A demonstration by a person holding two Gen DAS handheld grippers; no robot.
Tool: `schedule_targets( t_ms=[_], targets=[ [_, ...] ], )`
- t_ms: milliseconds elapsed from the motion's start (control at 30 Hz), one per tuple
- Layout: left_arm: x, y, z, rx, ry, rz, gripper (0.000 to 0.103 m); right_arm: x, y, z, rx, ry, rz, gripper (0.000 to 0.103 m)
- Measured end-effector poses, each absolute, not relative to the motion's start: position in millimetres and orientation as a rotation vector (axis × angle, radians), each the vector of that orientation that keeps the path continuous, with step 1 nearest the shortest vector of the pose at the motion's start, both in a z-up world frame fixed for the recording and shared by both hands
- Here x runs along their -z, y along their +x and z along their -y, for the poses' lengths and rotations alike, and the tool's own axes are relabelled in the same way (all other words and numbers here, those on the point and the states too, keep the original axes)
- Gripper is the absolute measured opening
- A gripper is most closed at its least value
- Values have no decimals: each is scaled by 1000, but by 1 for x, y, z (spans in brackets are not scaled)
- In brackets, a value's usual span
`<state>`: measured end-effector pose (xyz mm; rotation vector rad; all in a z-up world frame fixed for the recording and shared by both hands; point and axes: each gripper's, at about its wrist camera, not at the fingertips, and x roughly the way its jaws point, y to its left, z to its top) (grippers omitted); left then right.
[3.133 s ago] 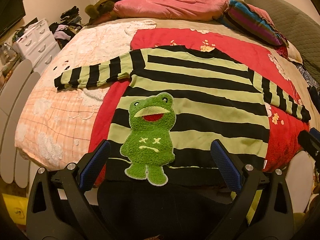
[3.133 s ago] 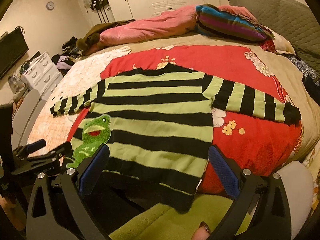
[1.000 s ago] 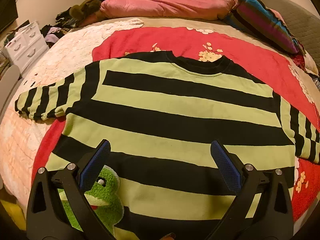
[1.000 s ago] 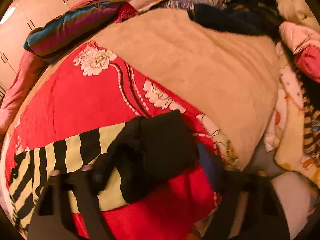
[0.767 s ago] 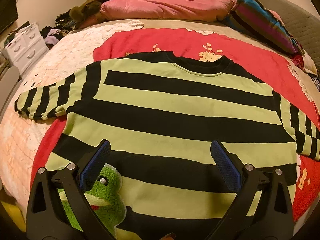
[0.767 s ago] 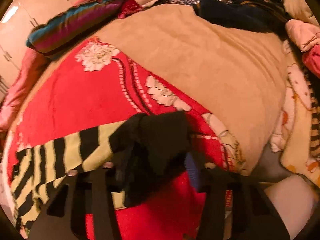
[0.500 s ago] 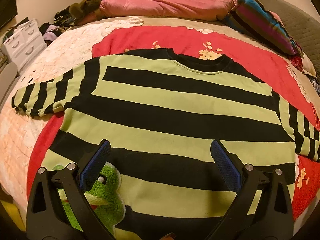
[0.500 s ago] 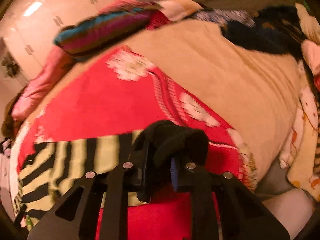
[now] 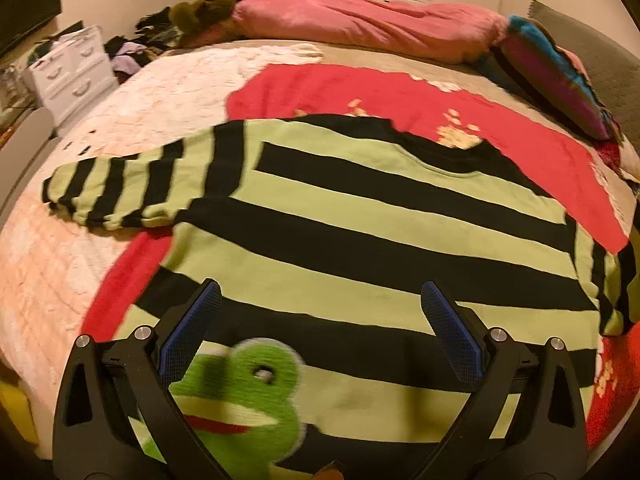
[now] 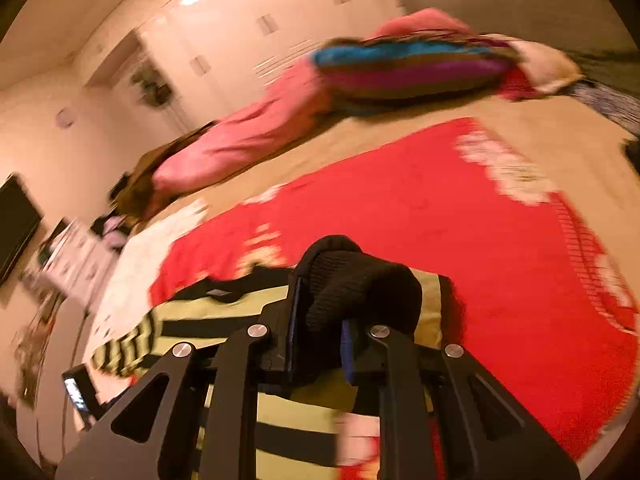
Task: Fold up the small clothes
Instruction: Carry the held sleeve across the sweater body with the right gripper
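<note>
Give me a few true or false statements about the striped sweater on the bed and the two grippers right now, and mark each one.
1. The right gripper is shut on the black ribbed cuff of the green-and-black striped sweater. True.
2. The left gripper is clamped on the fuzzy green frog patch. False: its jaws stand open above the sweater, holding nothing.
3. The sweater lies partly on a red floral blanket. True.
4. The sweater is already folded into a small square. False: its body lies spread out.
</note>
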<state>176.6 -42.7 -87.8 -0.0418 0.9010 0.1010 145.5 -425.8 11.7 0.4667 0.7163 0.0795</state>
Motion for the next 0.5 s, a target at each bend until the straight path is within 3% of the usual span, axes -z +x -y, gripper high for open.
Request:
schedule_targets(
  t_ms=[133, 300, 500],
  targets=[
    [88, 178, 27, -123, -67, -894, 94, -8, 172, 370, -187, 462, -752, 15],
    [92, 179, 12, -142, -100, -894, 94, -5, 194, 311, -277, 430, -783, 3],
    [98, 179, 9, -135, -98, -895, 94, -5, 205, 279, -333, 418, -804, 3]
  ],
)
